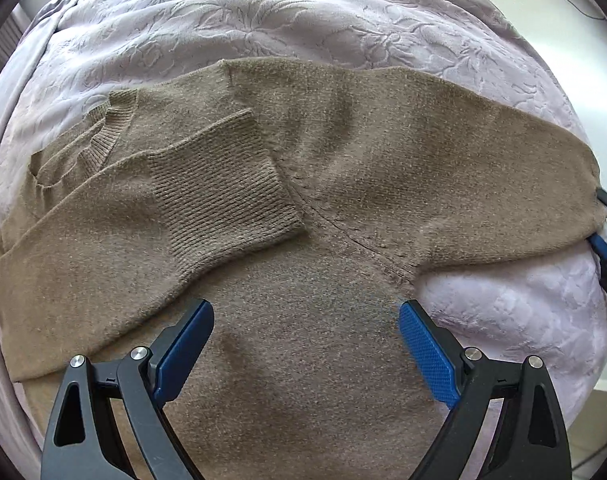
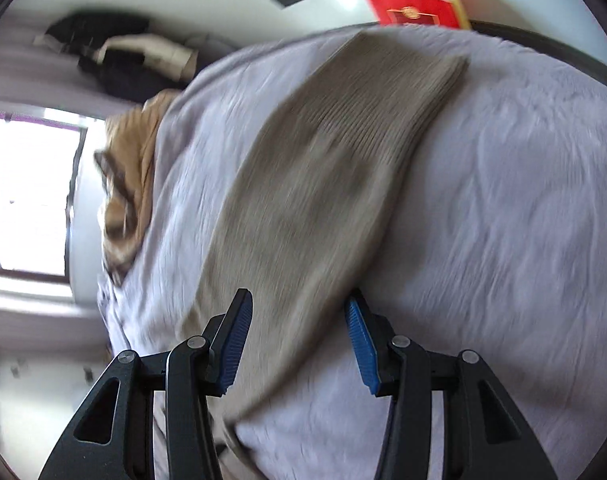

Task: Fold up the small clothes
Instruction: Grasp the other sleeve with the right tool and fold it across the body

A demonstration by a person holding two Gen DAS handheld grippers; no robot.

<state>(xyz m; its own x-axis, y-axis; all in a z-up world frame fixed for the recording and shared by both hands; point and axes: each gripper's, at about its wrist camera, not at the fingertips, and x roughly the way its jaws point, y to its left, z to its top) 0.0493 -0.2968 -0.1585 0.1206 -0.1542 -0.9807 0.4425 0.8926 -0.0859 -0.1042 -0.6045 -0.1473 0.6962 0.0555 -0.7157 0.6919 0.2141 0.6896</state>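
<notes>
A beige knit sweater [image 1: 303, 360] lies flat on a lavender bedspread [image 1: 263, 20]. One sleeve is folded across the chest, its ribbed cuff [image 1: 223, 192] just right of the neckline [image 1: 107, 132]. The other sleeve [image 1: 463, 168] stretches out to the right. My left gripper [image 1: 306, 308] hangs open over the sweater's body with nothing between its fingers. In the blurred right wrist view my right gripper [image 2: 299, 304] stands half open over that outstretched sleeve [image 2: 323, 184], which runs ahead to its cuff [image 2: 415, 76]. The pads do not visibly pinch it. One blue pad [image 1: 602, 245] shows at the sleeve's far right.
A striped orange-tan cloth [image 2: 123, 184] lies bunched at the bed's edge near a bright window [image 2: 23, 192]. Dark and cream clothes [image 2: 119, 60] sit beyond it. A red box [image 2: 415, 4] stands past the cuff. Bare bedspread [image 2: 503, 220] spreads right of the sleeve.
</notes>
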